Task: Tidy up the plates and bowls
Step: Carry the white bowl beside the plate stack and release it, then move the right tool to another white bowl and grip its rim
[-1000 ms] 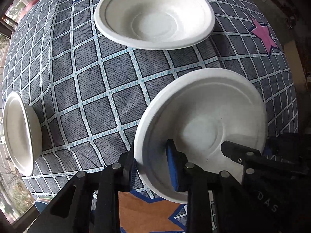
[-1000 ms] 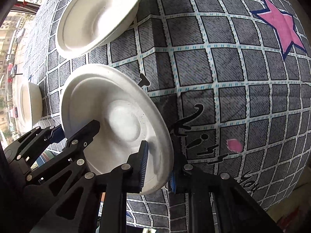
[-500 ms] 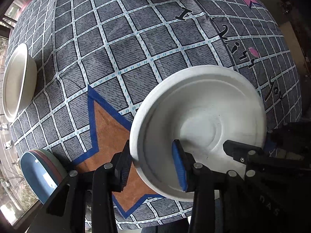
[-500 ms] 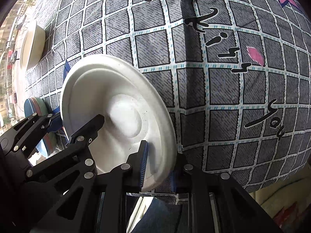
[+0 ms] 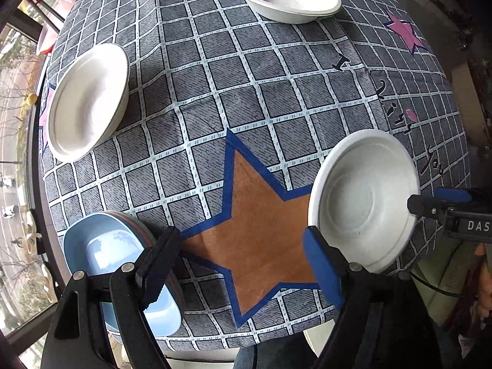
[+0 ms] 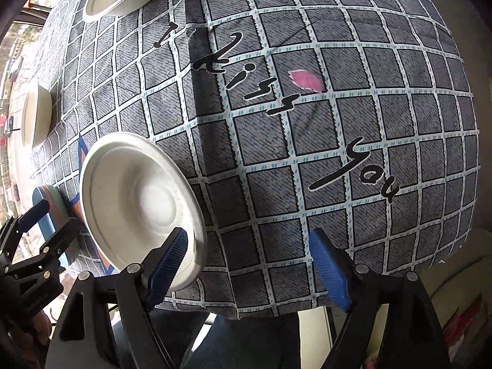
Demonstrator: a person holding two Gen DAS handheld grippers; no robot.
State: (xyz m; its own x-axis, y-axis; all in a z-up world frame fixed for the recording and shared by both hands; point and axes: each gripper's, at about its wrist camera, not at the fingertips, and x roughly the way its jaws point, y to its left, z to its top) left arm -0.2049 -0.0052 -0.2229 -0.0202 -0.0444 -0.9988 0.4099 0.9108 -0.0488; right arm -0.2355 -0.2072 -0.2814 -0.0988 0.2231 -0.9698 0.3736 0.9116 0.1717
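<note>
Both ribbed blue-padded tongs, left tongs [image 5: 243, 261] and right tongs [image 6: 250, 263], gape apart; matte white moulded-pulp bowl [image 5: 366, 198] rests at three o'clock on the quilted grid-cloth bench [image 5: 215, 92].

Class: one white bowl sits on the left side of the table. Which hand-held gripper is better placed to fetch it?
Left. The left hand-held gripper is open, and the left-side white bowl lies ahead across bare cloth. The right hand-held gripper, also open, would have to cross over the nearest white bowl.

Soft daylight from left window [image 5: 15, 123]; sharp focus, heavy fisheye bending edges.
</note>
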